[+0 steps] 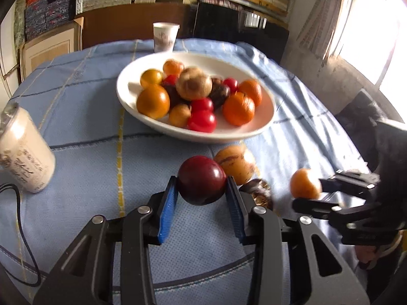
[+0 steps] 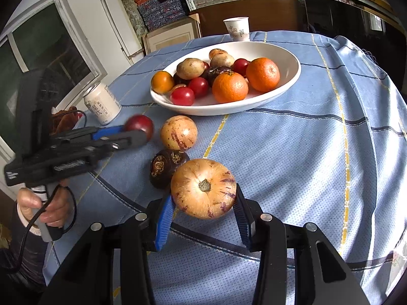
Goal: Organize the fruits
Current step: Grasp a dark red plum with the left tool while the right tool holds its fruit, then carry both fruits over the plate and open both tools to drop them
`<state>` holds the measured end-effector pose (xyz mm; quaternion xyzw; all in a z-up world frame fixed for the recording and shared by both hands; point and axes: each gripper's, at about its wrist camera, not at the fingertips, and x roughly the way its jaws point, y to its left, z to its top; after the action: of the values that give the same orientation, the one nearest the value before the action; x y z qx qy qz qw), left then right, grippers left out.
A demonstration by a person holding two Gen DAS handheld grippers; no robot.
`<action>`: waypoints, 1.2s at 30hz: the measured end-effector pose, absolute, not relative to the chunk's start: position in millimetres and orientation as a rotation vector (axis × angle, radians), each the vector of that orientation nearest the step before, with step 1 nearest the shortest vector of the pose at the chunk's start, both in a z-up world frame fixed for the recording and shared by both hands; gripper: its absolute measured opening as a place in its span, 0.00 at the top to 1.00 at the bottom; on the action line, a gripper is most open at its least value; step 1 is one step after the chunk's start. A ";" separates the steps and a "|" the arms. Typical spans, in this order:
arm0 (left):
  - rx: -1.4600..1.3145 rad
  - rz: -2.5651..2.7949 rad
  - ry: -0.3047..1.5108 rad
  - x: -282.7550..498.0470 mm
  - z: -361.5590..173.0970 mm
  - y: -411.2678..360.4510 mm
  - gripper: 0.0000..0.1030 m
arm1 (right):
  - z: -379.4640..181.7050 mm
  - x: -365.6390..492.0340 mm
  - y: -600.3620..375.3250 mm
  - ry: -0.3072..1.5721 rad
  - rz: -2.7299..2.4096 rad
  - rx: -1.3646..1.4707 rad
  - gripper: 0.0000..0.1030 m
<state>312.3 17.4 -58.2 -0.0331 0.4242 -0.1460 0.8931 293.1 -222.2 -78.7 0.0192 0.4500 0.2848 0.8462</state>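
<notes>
My left gripper (image 1: 201,181) is shut on a dark red plum (image 1: 202,179), its blue pads pressing both sides. The right wrist view shows that gripper (image 2: 136,132) and plum (image 2: 141,124) low over the blue cloth. My right gripper (image 2: 203,195) is shut on a pale yellow, purple-streaked round fruit (image 2: 203,188), seen from the left as an orange-yellow ball (image 1: 304,183). A white bowl (image 2: 292,76) behind holds oranges, red tomatoes and brown fruits. A second streaked fruit (image 2: 178,132) and a dark purple fruit (image 2: 165,167) lie loose on the cloth between the grippers.
A white drink can (image 2: 101,103) stands at the left of the table, and a paper cup (image 2: 236,29) stands behind the bowl. A black cable (image 1: 23,228) trails by the can. A person's hand (image 2: 48,208) grips the left handle. Shelves and a window surround the round table.
</notes>
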 end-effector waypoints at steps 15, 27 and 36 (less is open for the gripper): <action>-0.146 -0.323 0.835 395.5 3.2 27.0 0.63 | -35.1 385.2 -225.1 0.676 0.500 0.249 0.57; -0.090 -0.173 0.769 438.8 4.6 20.4 0.20 | -34.5 407.9 -207.4 0.643 0.559 0.228 0.40; 0.037 -0.024 0.649 343.2 11.9 22.6 0.06 | -23.4 351.6 -216.4 0.635 0.601 0.223 0.36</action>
<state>343.2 22.6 11.9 0.0182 0.3190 -0.0119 0.9475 351.6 -216.4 -23.4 0.1079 0.3070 0.2902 0.9000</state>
